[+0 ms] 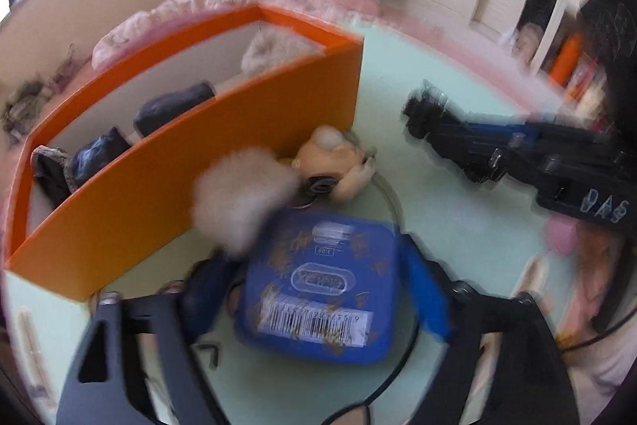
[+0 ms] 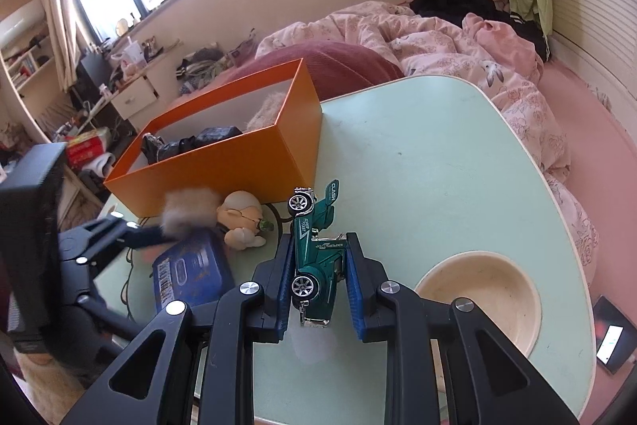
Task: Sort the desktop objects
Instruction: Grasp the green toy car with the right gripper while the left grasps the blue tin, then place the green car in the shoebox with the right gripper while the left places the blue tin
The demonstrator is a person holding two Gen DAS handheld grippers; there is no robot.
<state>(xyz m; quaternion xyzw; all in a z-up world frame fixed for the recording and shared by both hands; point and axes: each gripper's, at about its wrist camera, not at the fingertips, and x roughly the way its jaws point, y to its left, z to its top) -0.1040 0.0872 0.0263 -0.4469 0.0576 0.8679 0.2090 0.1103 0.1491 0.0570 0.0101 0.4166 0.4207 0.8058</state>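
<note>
We hold the green toy car [image 2: 314, 257] in the right gripper [image 2: 317, 283], its blue pads pinching the car's flanks at the lower centre of the right wrist view. The car's long axis runs up the frame, along the fingers. We judge that its winged tail points away toward the orange box [image 2: 223, 162] at centre left, though we cannot be sure which end is the nose.

In the left wrist view, the left gripper [image 1: 314, 305] straddles the blue tin [image 1: 318, 289] at the bottom centre of that blurred frame. Its jaws are part spread around the tin's sides. We think the pads are near or touching, but the smear leaves the grip uncertain.

The risks as we see them:
- The car is held only at its lower half, so a quick swing could pivot it out of the pads.
- The fluffy pompom [image 1: 243, 202] and small doll [image 1: 338, 156] lie just beside the tin. Lifting it may drag them, or snag the dark cable [image 1: 394, 202] on the table [image 2: 418, 154].
</note>
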